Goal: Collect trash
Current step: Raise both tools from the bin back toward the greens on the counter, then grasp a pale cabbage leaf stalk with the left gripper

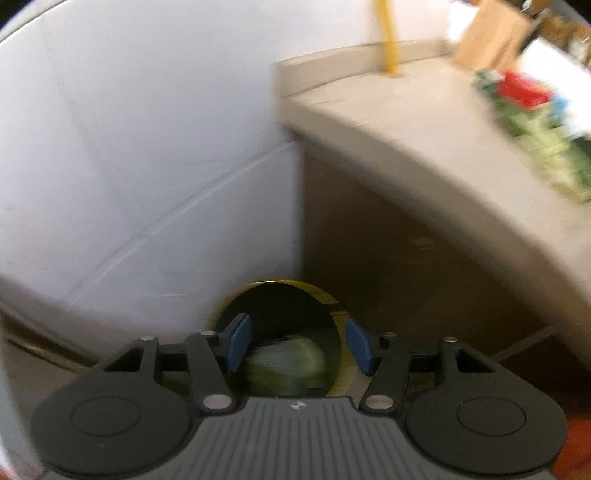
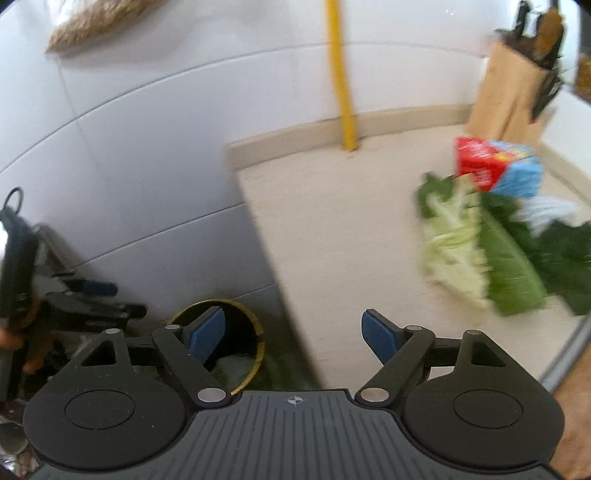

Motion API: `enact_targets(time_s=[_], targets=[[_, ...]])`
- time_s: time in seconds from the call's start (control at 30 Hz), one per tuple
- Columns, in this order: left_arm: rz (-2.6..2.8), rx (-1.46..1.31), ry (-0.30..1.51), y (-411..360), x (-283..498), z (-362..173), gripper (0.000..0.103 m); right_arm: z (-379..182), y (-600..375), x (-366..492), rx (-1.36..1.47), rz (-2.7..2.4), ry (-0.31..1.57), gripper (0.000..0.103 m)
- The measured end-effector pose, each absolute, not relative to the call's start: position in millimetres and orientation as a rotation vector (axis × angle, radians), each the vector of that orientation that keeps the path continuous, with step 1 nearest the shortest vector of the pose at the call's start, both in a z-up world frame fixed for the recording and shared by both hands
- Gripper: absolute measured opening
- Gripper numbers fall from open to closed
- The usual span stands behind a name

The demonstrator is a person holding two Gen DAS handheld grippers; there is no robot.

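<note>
A dark round bin with a yellow rim (image 1: 284, 332) stands on the floor beside the counter, with pale green scraps (image 1: 284, 362) lying inside it. My left gripper (image 1: 297, 345) hangs open above the bin mouth, nothing between its blue pads. The bin (image 2: 221, 343) also shows at lower left of the right wrist view. My right gripper (image 2: 293, 338) is open and empty over the counter's left edge. Green leaves and pale stalks (image 2: 476, 251) lie on the counter at right, beside a red and blue carton (image 2: 495, 166). My left gripper (image 2: 74, 295) shows at far left there, its state unclear.
The beige counter (image 2: 332, 240) ends at a white tiled wall (image 1: 147, 147). A yellow pole (image 2: 341, 74) stands at its back edge. A wooden knife block (image 2: 513, 96) sits at the back right. A woven mat (image 2: 96, 18) hangs on the wall.
</note>
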State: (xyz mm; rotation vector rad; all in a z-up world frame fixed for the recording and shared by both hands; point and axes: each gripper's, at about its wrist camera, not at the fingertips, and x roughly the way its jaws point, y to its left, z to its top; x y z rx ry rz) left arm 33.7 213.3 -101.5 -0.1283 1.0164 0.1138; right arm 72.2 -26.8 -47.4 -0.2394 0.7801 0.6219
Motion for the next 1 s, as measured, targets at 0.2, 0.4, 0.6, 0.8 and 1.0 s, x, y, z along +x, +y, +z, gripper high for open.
enact_targets(time_s=[0.2, 0.4, 0.6, 0.8, 1.0], targets=[[-0.058, -0.114, 0.922, 149, 58, -65, 0.052, -41, -75, 88, -0.212, 0.532, 0.757, 0.087], [-0.192, -0.117, 0.879, 91, 105, -43, 0.052, -39, -112, 109, -0.181, 0.445, 0.747, 0.087], [-0.257, -0.139, 0.880, 38, 156, -39, 0.053, -36, -151, 122, -0.124, 0.367, 0.732, 0.087], [-0.240, -0.163, 0.905, 10, 193, -52, 0.053, -41, -186, 131, -0.064, 0.305, 0.739, 0.087], [-0.165, -0.172, 0.927, -4, 218, -68, 0.052, -46, -204, 142, -0.039, 0.297, 0.753, 0.087]])
